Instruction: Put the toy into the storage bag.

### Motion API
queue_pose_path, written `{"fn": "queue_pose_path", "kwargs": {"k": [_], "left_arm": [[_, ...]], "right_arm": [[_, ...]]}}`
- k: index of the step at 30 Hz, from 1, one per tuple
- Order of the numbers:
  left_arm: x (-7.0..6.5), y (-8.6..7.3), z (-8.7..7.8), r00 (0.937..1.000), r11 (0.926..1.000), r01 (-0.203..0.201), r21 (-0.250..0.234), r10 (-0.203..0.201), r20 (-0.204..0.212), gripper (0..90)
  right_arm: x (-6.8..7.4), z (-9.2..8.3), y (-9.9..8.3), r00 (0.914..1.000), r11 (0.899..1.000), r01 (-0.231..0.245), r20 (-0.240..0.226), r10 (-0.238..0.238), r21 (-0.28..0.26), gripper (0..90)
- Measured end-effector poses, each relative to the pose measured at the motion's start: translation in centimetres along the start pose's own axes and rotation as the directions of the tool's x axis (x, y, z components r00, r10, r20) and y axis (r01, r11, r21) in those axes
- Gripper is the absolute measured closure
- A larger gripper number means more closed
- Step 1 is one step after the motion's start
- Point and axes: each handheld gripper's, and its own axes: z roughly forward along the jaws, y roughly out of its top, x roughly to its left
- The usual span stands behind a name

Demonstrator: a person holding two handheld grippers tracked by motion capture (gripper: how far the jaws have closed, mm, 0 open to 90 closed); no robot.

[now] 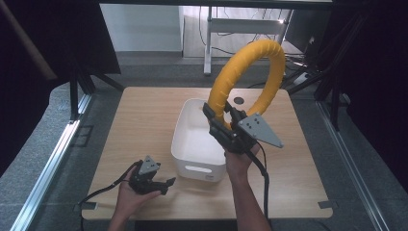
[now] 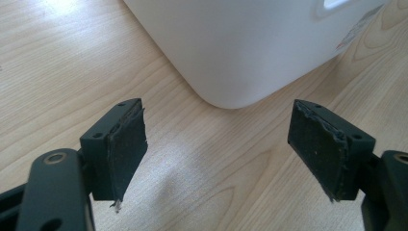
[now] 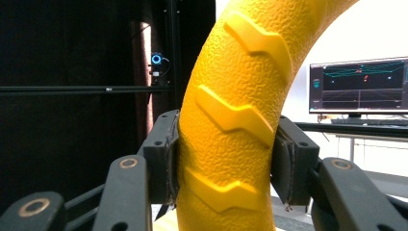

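Yellow ring (image 1: 250, 72) clamped in right gripper (image 1: 226, 122) fingers, lower arc hidden, left gripper (image 1: 166, 185) fingers spread.

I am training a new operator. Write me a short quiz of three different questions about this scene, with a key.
1. True or false: the right gripper is shut on the yellow ring.
2. What stands on the table under the ring: A a white bin, B a red bowl, C a black tray?
3. How do the jaws of the left gripper stand, and is anything between them?

Key
1. True: both pads press on the ring.
2. A: the white bin.
3. Wide open, with nothing between them; the gripper rests by the bin's near corner.
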Motion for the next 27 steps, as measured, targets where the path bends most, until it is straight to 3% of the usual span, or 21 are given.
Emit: {"fn": "queue_pose_path", "kwargs": {"k": [9, 21, 23, 27], "left_arm": [[0.1, 0.0, -0.2, 1.0, 1.0, -0.006, -0.002, 0.006, -0.004, 21.4], [0.1, 0.0, -0.2, 1.0, 1.0, -0.006, -0.004, 0.006, 0.001, 21.3], [0.3, -0.2, -0.1, 0.9996, 0.9997, 0.021, -0.015, -0.021, 0.018, 21.4], [0.9, -0.5, -0.4, 0.999, 0.9988, 0.045, -0.022, -0.045, 0.005, 21.5]], "right_arm": [[0.9, 1.7, -0.5, 0.999, 0.999, -0.037, -0.025, 0.037, 0.012, 50.5], [2.5, 3.5, -1.8, 0.997, 0.998, -0.05, -0.057, 0.051, 0.022, 50.4], [2.9, 3.8, -2.1, 0.9965, 0.998, -0.058, -0.058, 0.059, 0.026, 50.4], [3.6, 4.3, -2.7, 0.9954, 0.997, -0.062, -0.07, 0.065, 0.043, 50.4]]}}
